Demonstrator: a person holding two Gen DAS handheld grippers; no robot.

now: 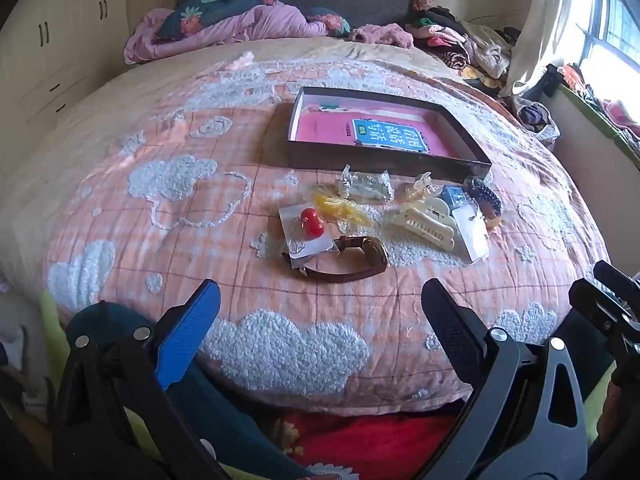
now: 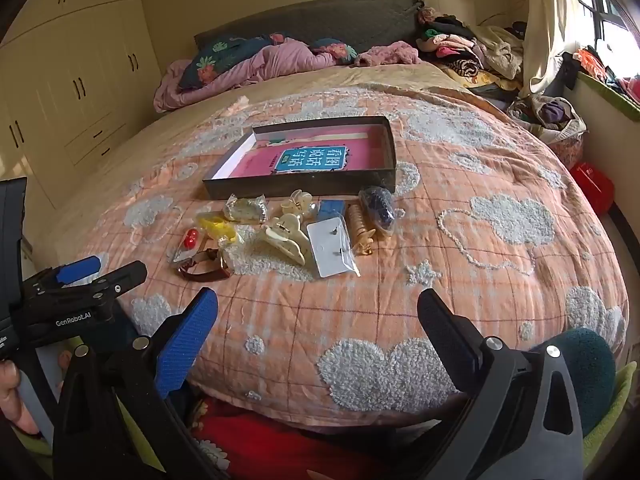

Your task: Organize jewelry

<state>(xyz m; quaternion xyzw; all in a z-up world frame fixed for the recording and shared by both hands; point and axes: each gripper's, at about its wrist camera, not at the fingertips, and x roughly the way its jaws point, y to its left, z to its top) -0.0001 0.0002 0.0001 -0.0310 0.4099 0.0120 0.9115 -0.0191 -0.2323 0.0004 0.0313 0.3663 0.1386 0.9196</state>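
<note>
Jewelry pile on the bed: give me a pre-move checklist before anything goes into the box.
1. Left gripper open and empty: ok.
2. Right gripper open and empty: ok.
3. Shallow box open on top with room inside, only a pink book lying flat in it: ok.
4. Brown watch is nearest and unobstructed on its near side: ok, though its far strap end lies by the red earring packet.
5. Items separated for single picks: not ok; the cream hair claw and white earring card crowd together.
6. Watch clasp fastened: cannot tell.

Jewelry pieces (image 2: 280, 232) beside a dark tray (image 2: 304, 184) on a quilt (image 2: 480, 280).
</note>
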